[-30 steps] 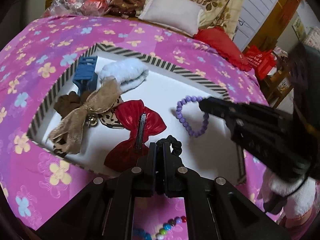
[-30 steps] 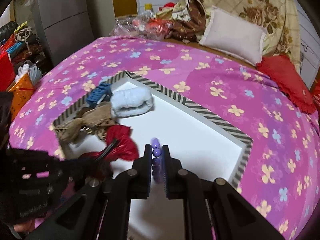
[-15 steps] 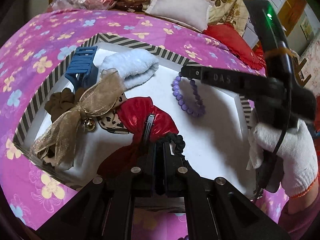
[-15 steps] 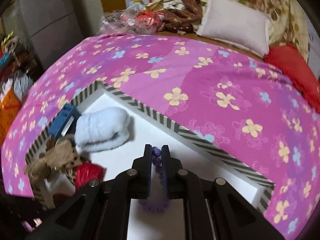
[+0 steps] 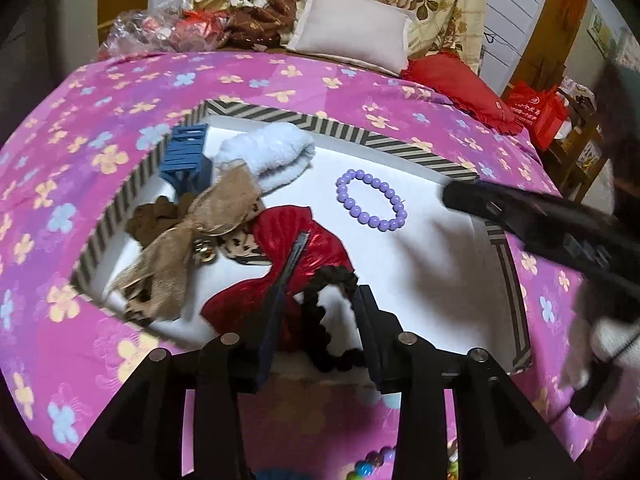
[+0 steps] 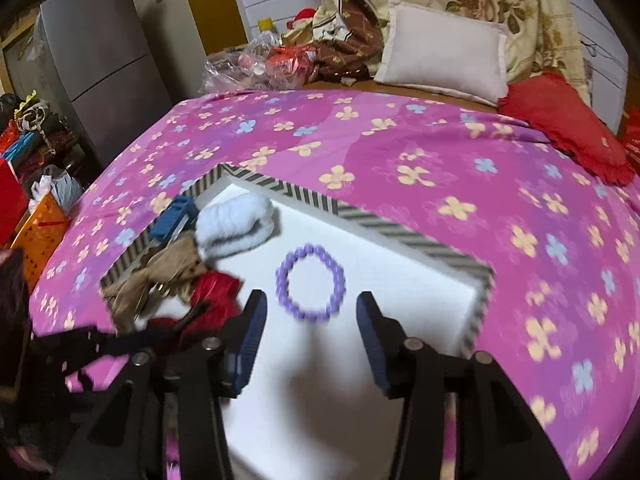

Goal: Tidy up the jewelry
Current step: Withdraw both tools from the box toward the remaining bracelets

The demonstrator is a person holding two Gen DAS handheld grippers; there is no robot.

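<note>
A white box with a striped rim (image 5: 360,132) (image 6: 400,236) lies on the bed. My left gripper (image 5: 320,304) hangs over its near edge with its jaws opening. A black hair tie (image 5: 332,280) lies loose between the fingers, and the pads do not press it. My right gripper (image 6: 310,312) is also opening, and nothing sits between its fingers. The purple bead bracelet (image 6: 310,286) (image 5: 372,200) rests flat on the box floor just past its fingertips. In the left wrist view the right gripper (image 5: 456,196) reaches in from the right, held by a white-gloved hand (image 5: 592,360).
The box's left side holds a red bow clip (image 5: 316,244), a gold ribbon bow (image 5: 208,216), a blue claw clip (image 5: 184,156), a pale blue fluffy roll (image 5: 272,152) and a brown scrunchie (image 5: 152,220). Coloured beads (image 5: 368,464) lie on the pink flowered bedspread (image 6: 440,152).
Both grippers went from shut to open. The right one let go of the purple bracelet, which now lies on the box floor, and drew back. The left one released the black hair tie.
</note>
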